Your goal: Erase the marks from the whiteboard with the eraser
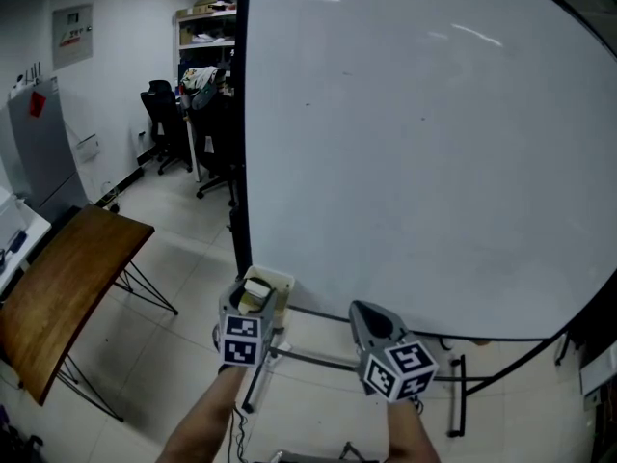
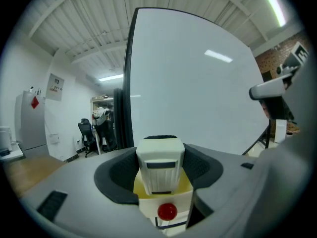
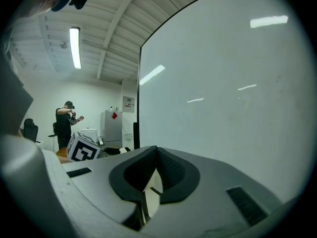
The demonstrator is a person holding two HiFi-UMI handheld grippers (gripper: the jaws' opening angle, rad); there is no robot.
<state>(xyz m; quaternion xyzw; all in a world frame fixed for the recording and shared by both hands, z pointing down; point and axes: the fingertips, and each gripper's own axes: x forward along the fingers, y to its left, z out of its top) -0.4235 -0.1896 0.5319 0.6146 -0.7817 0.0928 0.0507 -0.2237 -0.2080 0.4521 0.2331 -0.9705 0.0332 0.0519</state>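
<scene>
A big whiteboard [image 1: 434, 162] fills the right of the head view, and its surface looks nearly clean, with only faint specks. It also stands close ahead in the left gripper view [image 2: 198, 93] and the right gripper view [image 3: 237, 108]. My left gripper [image 1: 249, 302] is held near the board's lower left corner, shut on a white and yellow eraser [image 1: 258, 287]. That eraser [image 2: 159, 167] sits upright between the dark pads. My right gripper [image 1: 369, 314] hangs below the board's bottom edge, jaws together and empty [image 3: 148, 182].
A tilted wooden table [image 1: 58, 287] stands at the left. Office chairs [image 1: 169, 123], a shelf [image 1: 207, 37] and a grey cabinet [image 1: 39, 152] are further back. The board's metal stand legs [image 1: 308, 357] run under my hands. A person [image 3: 63, 125] stands far off.
</scene>
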